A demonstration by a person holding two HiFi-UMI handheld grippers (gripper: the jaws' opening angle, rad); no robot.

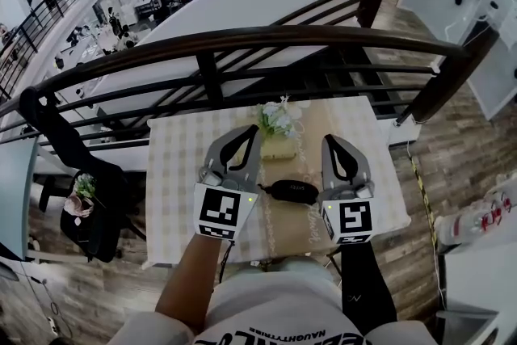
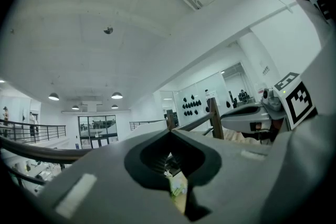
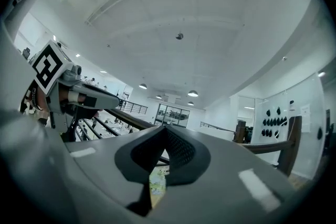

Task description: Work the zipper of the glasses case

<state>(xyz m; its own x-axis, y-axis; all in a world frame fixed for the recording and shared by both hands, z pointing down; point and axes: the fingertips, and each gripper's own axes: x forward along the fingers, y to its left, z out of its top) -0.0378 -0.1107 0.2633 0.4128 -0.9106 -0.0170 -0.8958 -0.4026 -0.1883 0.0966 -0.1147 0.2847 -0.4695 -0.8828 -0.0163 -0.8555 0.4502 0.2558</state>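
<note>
The black oval glasses case (image 1: 292,190) lies on the burlap runner (image 1: 292,226) of a table with a checked cloth (image 1: 174,174). It sits between my two grippers as seen from the head view, and neither touches it. My left gripper (image 1: 249,128) is held above the table to the case's left, jaws shut with nothing between them. My right gripper (image 1: 329,138) hovers to the case's right, also shut and empty. In the left gripper view the left gripper's (image 2: 170,132) tips meet; in the right gripper view the right gripper's (image 3: 165,127) tips meet. Both point level over the table toward the railing.
A bunch of pale flowers (image 1: 277,119) and a yellow box (image 1: 279,146) stand on the runner beyond the case. A dark wooden railing (image 1: 242,40) runs behind the table. A black chair with a small plant (image 1: 85,190) stands at the left.
</note>
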